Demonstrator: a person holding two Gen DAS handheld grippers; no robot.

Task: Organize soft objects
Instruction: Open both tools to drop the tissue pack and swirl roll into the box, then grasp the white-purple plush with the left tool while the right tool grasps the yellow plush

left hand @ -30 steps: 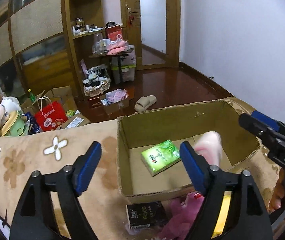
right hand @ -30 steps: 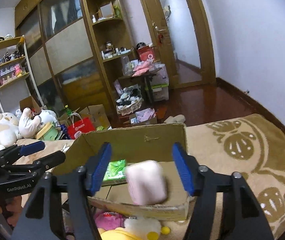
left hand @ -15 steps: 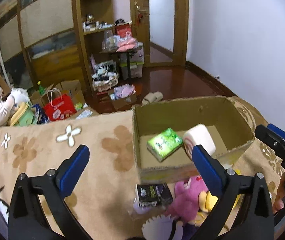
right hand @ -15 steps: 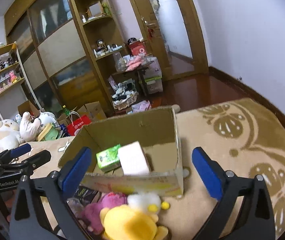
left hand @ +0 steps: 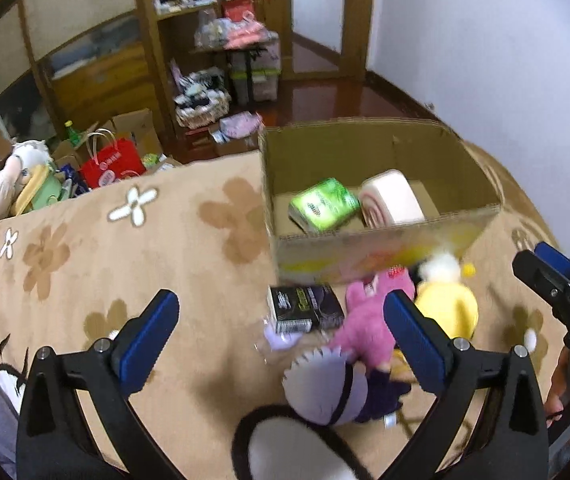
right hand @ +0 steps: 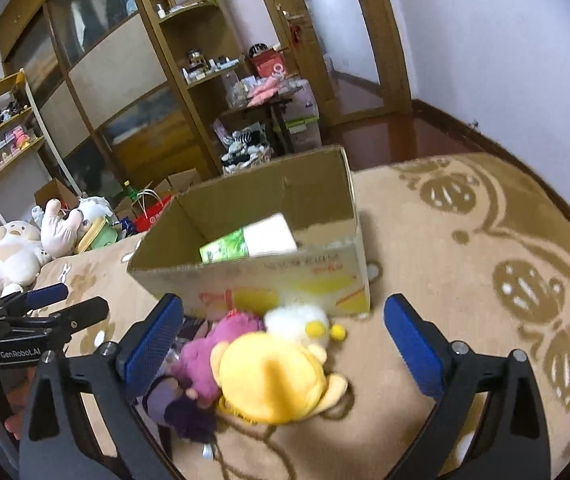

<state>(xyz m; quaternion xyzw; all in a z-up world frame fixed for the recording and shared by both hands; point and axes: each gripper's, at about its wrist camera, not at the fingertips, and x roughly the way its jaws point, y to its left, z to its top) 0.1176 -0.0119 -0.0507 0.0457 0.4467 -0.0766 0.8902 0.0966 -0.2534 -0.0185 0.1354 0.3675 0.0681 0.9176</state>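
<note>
- The left gripper (left hand: 279,334) hangs above the beige flowered blanket (left hand: 85,248) with its blue-padded jaws spread wide and nothing between them.
- The right gripper (right hand: 283,336) is likewise wide apart and empty, poised over a pile of plush toys; it also shows at the right edge of the left wrist view (left hand: 557,280).
- An open cardboard box (left hand: 389,240) sits on the blanket, just beyond the toys.
- Inside the box lie a green tissue pack (left hand: 323,204) and a pink-and-white roll-shaped cushion (left hand: 391,200), side by side and touching or nearly so.
- In the right wrist view the same box (right hand: 285,276) shows the green pack (right hand: 225,248) and the pale cushion (right hand: 269,234) against its near wall.
- The yellow plush (right hand: 273,376) with a white head lies nearest the right gripper, just in front of the box.
- A pink plush (right hand: 217,344) lies against the yellow one on its left, and a purple plush (right hand: 181,404) lies below that.
- In the left wrist view the pink plush (left hand: 365,328) lies between the yellow plush (left hand: 447,304) and a black tissue pack (left hand: 305,308), which lies flat on the blanket before the box.
- A pale lilac round plush part (left hand: 325,388) lies close under the left gripper.
- More stuffed animals (right hand: 17,244) are heaped off the blanket's far left side, beside a red paper bag (left hand: 111,162).
</note>
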